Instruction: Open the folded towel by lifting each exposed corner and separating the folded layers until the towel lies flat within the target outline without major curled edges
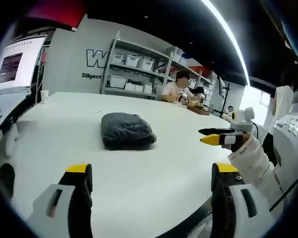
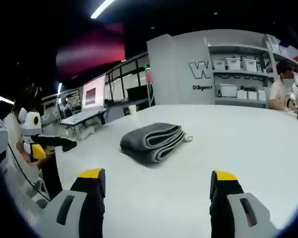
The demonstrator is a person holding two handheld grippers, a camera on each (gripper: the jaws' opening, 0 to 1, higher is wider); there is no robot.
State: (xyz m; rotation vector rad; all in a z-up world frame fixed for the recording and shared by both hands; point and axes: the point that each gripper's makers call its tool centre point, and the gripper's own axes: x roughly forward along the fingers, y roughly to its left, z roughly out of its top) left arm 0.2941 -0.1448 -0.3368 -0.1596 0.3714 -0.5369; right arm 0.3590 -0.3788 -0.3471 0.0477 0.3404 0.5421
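One towel (image 2: 153, 142), dark grey, soft ribbed cloth, folded into a thick rounded bundle; stacked fold edges show in the right gripper view, small loop tag at one end. It lies mid-way across a smooth white table (image 1: 154, 198), untouched. Left gripper (image 1: 151, 173) spread wide, holding nothing. Right gripper (image 2: 156, 181) likewise spread and empty. Background shelving (image 1: 134, 67) with white bins; count unclear.

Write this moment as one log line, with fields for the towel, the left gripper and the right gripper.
towel: folded, grey, on white table, untouched | left gripper: open, short of towel | right gripper: open, short of towel
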